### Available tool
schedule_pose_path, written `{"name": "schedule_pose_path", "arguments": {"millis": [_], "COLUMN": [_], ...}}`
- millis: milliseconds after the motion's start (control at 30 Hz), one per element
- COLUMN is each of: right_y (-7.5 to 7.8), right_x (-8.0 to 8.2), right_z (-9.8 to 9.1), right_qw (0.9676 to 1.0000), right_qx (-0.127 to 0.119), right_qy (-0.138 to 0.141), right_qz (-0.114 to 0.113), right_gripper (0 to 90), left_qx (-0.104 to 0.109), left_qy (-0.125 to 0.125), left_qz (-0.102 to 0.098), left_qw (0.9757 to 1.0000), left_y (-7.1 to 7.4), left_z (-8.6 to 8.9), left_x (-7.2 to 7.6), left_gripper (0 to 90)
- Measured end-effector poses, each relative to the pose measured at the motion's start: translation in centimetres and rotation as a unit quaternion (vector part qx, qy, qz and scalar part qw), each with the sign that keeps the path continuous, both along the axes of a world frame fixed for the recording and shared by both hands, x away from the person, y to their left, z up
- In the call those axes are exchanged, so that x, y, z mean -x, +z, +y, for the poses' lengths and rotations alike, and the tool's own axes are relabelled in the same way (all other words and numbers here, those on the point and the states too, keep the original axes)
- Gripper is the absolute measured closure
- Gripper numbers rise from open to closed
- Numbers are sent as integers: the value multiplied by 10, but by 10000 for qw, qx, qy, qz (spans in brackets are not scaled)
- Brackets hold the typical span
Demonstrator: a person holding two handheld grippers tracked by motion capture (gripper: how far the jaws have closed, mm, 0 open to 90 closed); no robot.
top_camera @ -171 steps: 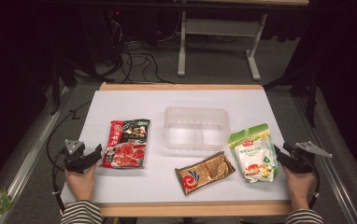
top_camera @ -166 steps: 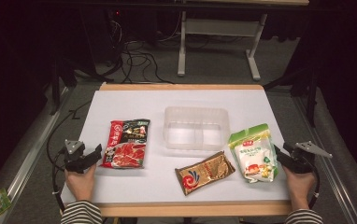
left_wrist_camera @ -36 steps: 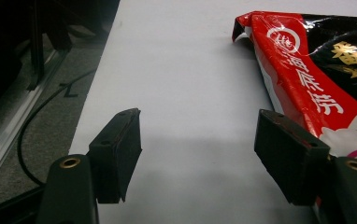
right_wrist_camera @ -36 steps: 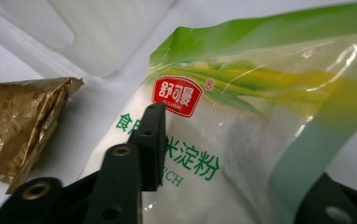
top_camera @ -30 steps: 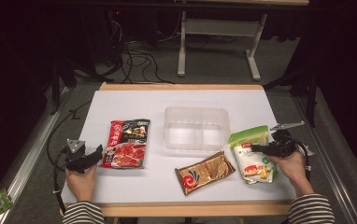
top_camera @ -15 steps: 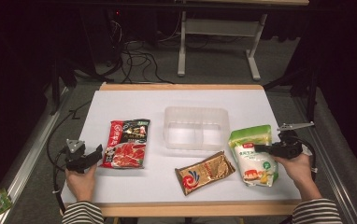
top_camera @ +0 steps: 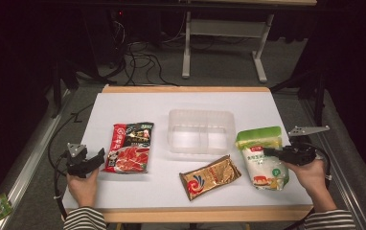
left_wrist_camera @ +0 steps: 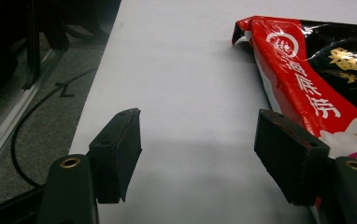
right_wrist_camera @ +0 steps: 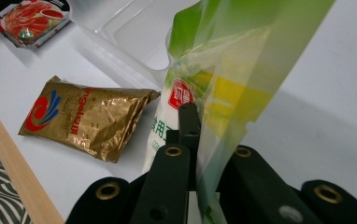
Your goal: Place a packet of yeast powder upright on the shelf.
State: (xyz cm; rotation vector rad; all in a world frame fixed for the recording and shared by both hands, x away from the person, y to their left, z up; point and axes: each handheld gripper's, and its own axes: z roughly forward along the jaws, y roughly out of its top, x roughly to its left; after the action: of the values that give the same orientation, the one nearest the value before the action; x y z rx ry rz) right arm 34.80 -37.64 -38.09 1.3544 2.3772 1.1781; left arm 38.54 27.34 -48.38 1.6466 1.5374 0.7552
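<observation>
— White surface [top_camera: 138,196], dark floor with cables behind it. Where was the green pouch [top_camera: 263,158]?

— Near the right edge, its side pinched in my right gripper [top_camera: 273,152], jaws having just closed on it.

— And the left gripper [left_wrist_camera: 197,154]?

— Jaws spread, by the red packet [left_wrist_camera: 307,88] near the left edge.

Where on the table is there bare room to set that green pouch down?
Bare table runs behind the clear tray, and along the front edge left of the gold packet. It is crowded between tray, gold packet and green pouch.
</observation>
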Motion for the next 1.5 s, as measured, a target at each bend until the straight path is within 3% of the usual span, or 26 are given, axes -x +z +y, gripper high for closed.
{"name": "schedule_pose_path", "arguments": {"millis": [400, 833, 1167, 1500], "right_y": [18, 38, 47, 58], "right_x": [10, 14, 9, -1], "right_z": [5, 17, 37, 54], "right_qw": [9995, 9985, 9979, 9969], "right_qx": [127, 103, 54, -142], "right_qy": [-28, 153, 280, 317], "right_qz": [-277, -513, -590, -713], "right_gripper": [900, 900, 900, 900], "left_qx": [1, -37, -36, -62], "left_qy": [-18, -36, -33, -13], "left_qz": [-5, -30, -19, -48], "left_qw": [10000, 10000, 10000, 10000], "left_y": [0, 0, 0, 0], "left_z": [0, -1, -1, -2], "left_x": [0, 1, 0, 1], "left_gripper": [324, 325, 325, 326]}}
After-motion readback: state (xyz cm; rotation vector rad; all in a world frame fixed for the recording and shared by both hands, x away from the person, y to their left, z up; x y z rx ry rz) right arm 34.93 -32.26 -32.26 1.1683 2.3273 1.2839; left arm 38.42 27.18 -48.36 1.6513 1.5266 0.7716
